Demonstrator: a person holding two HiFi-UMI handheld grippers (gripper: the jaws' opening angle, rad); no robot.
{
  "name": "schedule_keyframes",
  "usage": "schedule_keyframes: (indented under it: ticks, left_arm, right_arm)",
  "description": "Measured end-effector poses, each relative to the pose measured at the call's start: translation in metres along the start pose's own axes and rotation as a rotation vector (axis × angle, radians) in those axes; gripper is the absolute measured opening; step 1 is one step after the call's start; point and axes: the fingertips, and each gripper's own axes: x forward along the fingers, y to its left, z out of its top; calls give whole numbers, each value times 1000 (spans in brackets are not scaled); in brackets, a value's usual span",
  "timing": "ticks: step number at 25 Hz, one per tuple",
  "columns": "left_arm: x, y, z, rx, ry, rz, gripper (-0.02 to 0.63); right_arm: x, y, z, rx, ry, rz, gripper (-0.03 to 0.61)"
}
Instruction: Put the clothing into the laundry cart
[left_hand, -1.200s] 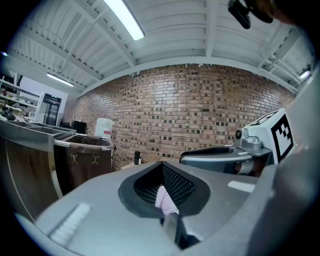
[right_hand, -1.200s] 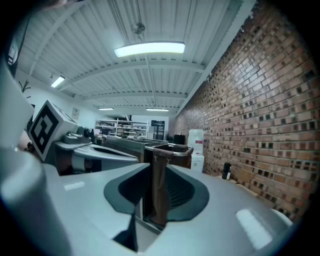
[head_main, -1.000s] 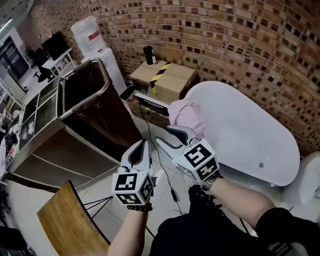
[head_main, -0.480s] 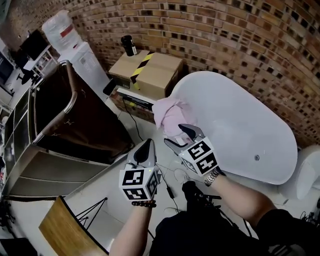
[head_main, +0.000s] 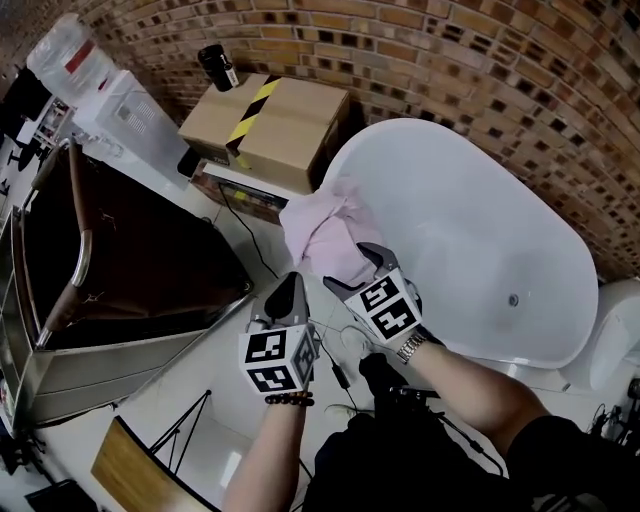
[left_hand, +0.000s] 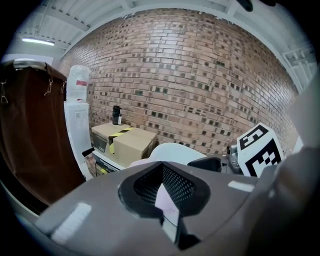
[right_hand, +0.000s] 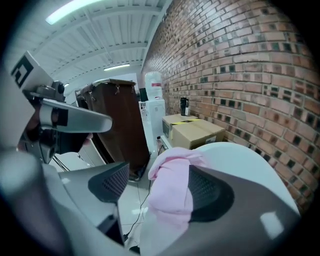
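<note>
The right gripper (head_main: 354, 268) is held with its jaws apart, and they have just been opening. The pink clothing (head_main: 322, 225) is found between them, bunched close against one jaw and clear of the other. The garment is draped over the rim of the white bathtub (head_main: 470, 230), which stretches ahead and to the right of this gripper. Just to its left, the left gripper (head_main: 288, 285) is carried with its jaws closed together. Ahead of both grippers, a cardboard box (head_main: 270, 115) marked with yellow-and-black tape is set against the brick wall (head_main: 450, 60). Well off to the left of the left gripper, the laundry cart (head_main: 80, 262) is seen, its dark brown liner open at the top.
</note>
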Motion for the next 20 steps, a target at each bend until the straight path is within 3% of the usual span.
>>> schedule_keyframes:
  ticks: [11, 20]
  left_arm:
    - [101, 42, -86, -40, 108, 10, 0]
    - [139, 66, -123, -46, 147, 11, 0]
  right_arm:
    - [125, -63, -111, 89, 207, 13, 482]
    - [185, -81, -172, 90, 321, 9, 496]
